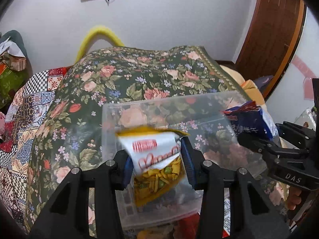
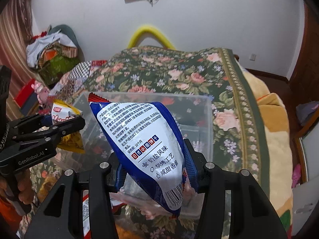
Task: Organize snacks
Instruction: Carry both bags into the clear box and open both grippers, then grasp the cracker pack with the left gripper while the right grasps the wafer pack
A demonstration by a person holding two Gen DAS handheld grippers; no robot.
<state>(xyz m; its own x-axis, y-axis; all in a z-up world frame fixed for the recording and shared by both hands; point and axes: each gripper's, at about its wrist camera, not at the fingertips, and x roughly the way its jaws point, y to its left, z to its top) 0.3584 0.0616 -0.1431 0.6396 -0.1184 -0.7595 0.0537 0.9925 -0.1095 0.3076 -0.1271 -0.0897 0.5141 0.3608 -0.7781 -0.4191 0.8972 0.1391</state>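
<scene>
My left gripper [image 1: 157, 163] is shut on a yellow and white snack bag [image 1: 157, 165] and holds it above a clear plastic bin [image 1: 111, 117] on the floral bedspread. My right gripper [image 2: 153, 171] is shut on a blue and white biscuit bag [image 2: 143, 139] and holds it over the same bin [image 2: 207, 119]. The right gripper [image 1: 267, 141] with the blue bag [image 1: 249, 119] shows at the right of the left wrist view. The left gripper [image 2: 65, 125] with the yellow bag [image 2: 63, 113] shows at the left of the right wrist view.
The bin stands on a bed with a floral cover [image 1: 139, 75]. More packets lie under the bin's near edge [image 2: 87, 209]. A pile of clothes and bags [image 2: 53, 55] sits at the far left. A wooden door [image 1: 271, 25] is at the right.
</scene>
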